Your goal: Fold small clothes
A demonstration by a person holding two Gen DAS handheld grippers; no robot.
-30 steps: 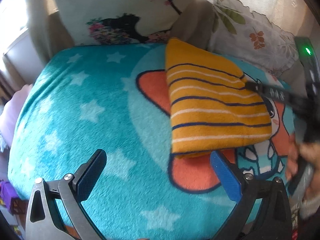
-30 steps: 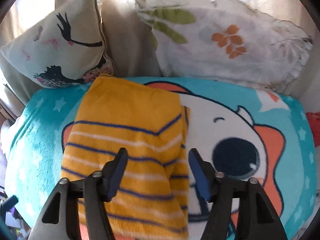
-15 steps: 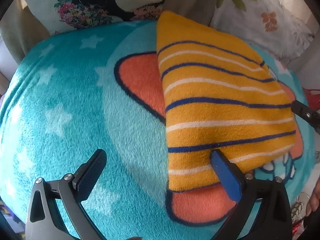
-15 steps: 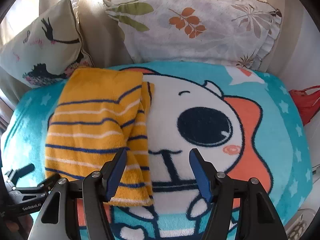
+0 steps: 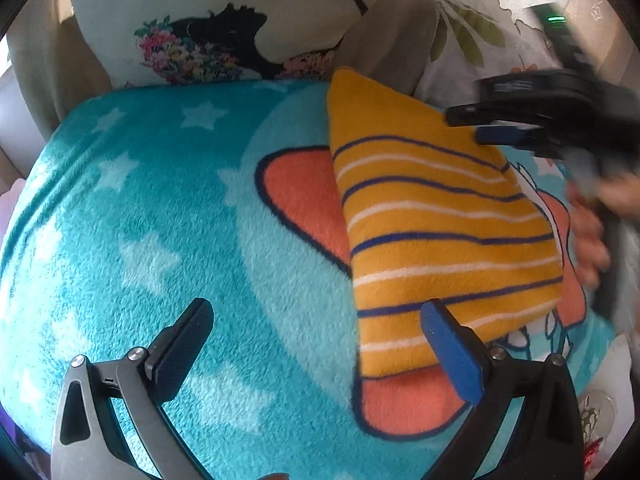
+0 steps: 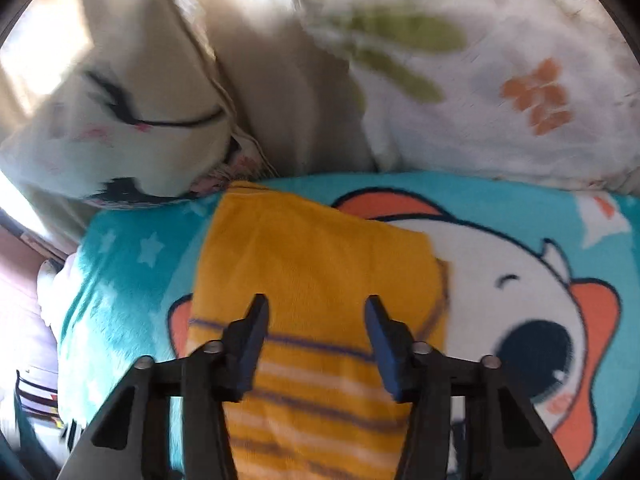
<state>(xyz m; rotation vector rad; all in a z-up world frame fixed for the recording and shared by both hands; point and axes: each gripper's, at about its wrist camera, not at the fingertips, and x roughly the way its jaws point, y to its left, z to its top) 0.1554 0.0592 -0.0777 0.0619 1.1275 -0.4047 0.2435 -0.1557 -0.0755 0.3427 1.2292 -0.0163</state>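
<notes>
Left wrist view: folded yellow striped garment (image 5: 432,216) lies on the teal cartoon blanket (image 5: 160,240), both grippers spread and empty.

Garment sits at about 2 o'clock from the left gripper (image 5: 316,344), whose right blue pad overlaps its near corner in the view; contact cannot be told. Right gripper (image 5: 472,124) hovers at the garment's far edge near 1 o'clock, jaws parted, nothing between them; in the right wrist view, blurred, the right gripper (image 6: 314,344) frames the plain yellow end of the cloth. Two pillows (image 5: 224,20) lean at 12 o'clock. Judging by the neat rectangle, the fold looks largely made, and the step in hand seems to be a last fold or smoothing. A next fold would call for pinching the far edge through all layers and carrying it toward 6 o'clock without dragging the blanket.
</notes>
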